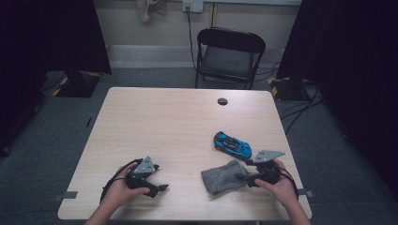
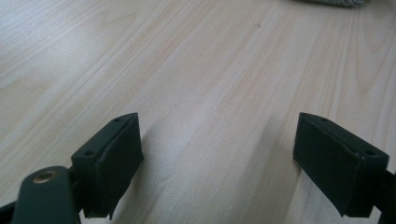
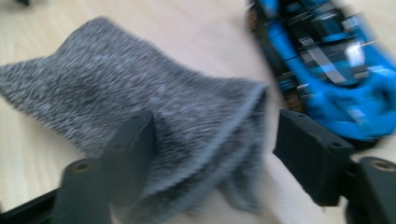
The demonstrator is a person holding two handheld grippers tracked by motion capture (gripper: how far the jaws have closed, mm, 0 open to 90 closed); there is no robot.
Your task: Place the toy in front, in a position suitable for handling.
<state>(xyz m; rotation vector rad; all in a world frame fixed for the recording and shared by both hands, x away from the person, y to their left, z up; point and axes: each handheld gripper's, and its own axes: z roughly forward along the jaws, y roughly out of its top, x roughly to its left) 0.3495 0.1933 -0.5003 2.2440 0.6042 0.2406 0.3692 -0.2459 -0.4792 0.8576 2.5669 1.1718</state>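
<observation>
The desk [image 1: 178, 122] is pale wood, with a black chair [image 1: 228, 54] behind its far edge and a small dark hole [image 1: 222, 101] near that edge. On the near right part lies a grey cloth [image 1: 223, 176], rumpled, its right edge lifted into a fold. Just beyond it, apart from it, sits a blue car [image 1: 233, 144], a toy, angled across the grain.

The right hand-held gripper [image 1: 247, 178] is at the cloth's right edge. In the right gripper view [image 3: 212, 140] the raised fold lies between its jaws; the left jaw sits against the fabric, the right one stands off it, so the cloth is not yet pinched: the jaws are released but partly drawn in. The car [image 3: 327, 70] shows close behind the right jaw. The view is blurred.

The left hand-held gripper [image 1: 157, 187] rests low over bare desk at the near left, well apart from the cloth, jaws spread wide with nothing between them [image 2: 217, 158].

The step in hand looks like 1 grasp: taking the cloth by its edge. Next, the right jaws need to finish clenching on the fold without nudging the car, then lift.
</observation>
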